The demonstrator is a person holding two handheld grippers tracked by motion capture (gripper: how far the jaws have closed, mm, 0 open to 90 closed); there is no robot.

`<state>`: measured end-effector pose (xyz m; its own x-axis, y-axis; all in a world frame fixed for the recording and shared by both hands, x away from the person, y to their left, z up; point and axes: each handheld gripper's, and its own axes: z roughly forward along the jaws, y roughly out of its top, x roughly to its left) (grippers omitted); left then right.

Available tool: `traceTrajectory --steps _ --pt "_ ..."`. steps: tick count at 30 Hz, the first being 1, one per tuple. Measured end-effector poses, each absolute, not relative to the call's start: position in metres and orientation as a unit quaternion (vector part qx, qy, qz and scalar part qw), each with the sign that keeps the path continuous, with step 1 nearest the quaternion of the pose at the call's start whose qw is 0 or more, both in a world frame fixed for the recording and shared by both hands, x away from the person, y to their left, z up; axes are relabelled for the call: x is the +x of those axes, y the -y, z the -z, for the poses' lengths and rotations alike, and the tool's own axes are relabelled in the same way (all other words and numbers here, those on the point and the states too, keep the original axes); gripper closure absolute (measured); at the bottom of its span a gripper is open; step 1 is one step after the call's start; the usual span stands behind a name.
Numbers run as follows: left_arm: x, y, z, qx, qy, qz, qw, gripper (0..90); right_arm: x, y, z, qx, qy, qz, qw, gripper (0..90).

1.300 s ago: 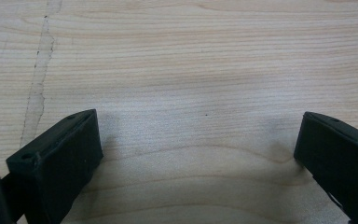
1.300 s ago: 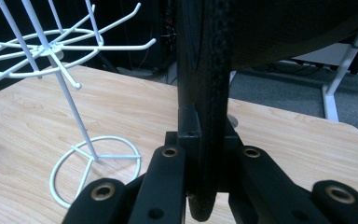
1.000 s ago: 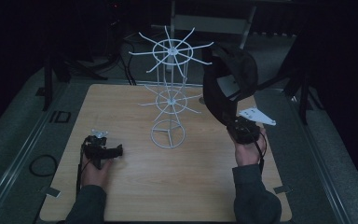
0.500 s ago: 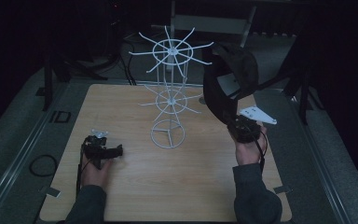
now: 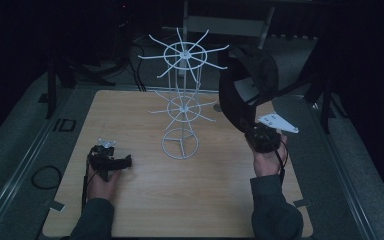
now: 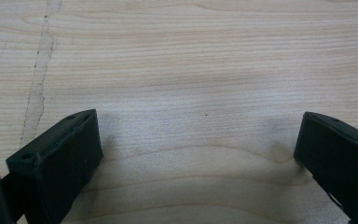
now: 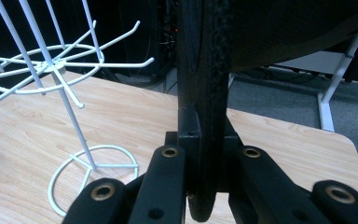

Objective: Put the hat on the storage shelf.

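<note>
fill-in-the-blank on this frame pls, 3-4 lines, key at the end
1. The right tool is shut on the brim of a black ____.
2. The left tool rests low on the wooden table with its jaws ____.
3. The white wire rack stands on a round ____ base.
4. In the high view, the cap is held up to the ____ of the rack.

Missing words: cap; open; wire; right

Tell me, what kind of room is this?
Probably a lab or workshop for recording handling tasks: a wooden table in a dark room, a white wire display rack, and cables on the floor behind.
</note>
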<state>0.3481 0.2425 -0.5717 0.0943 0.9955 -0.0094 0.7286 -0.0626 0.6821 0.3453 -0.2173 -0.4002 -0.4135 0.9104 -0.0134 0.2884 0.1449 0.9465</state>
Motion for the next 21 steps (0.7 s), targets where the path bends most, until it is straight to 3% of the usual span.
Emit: traceTrajectory --steps 21 --pt "0.3481 -0.2424 0.5718 0.687 -0.627 -0.244 0.275 0.8 0.3437 0.2157 0.3913 0.432 -0.681 -0.495 0.324 86.4"
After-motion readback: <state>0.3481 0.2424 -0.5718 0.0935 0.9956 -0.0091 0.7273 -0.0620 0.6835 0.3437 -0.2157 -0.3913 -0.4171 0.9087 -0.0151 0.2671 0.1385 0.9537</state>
